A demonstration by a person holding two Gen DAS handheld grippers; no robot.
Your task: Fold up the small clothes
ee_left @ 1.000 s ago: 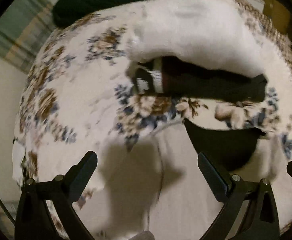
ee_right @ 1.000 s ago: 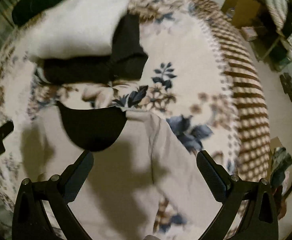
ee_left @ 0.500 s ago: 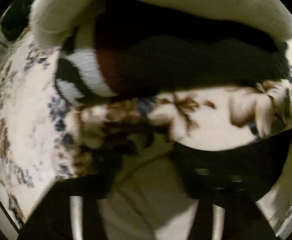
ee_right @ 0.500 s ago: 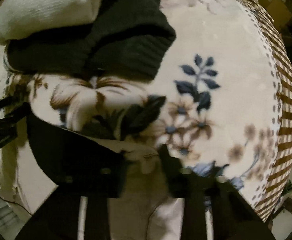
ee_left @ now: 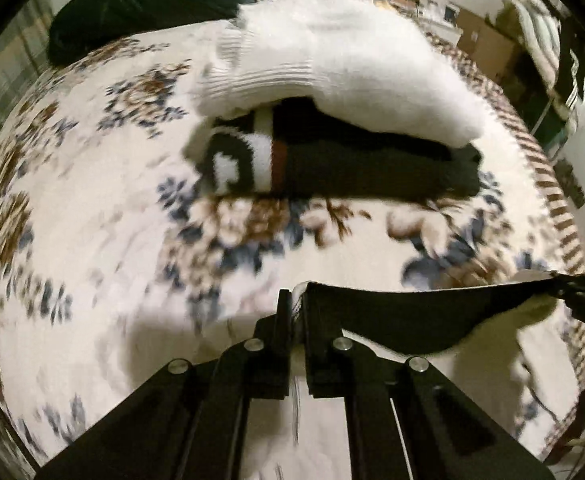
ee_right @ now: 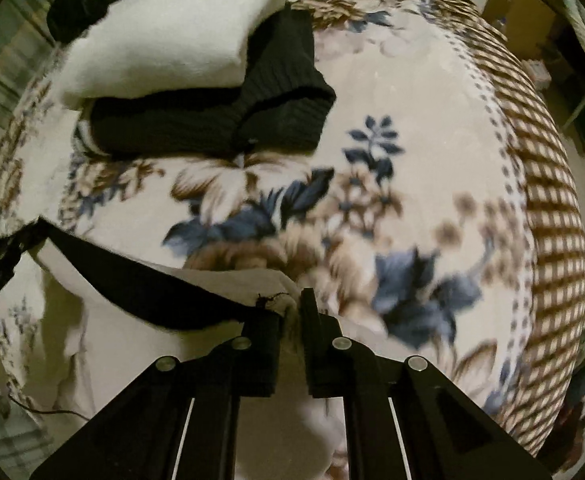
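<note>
Both grips are on! The left hand-held gripper [ee_left: 297, 312] is pinched tight on one corner of the cream garment [ee_left: 532, 344] with its black neckline, low in the frame. The right hand-held gripper [ee_right: 290, 312] is clamped on the other corner. Upper centre, a folded white piece [ee_left: 352, 60] tops a black knit [ee_right: 220, 120] on the floral bed [ee_right: 432, 140].

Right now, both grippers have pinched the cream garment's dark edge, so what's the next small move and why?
Probably lift both together and carry the edge forward. The left gripper and right gripper are shut on the cream garment, its dark band stretched between them.
</note>
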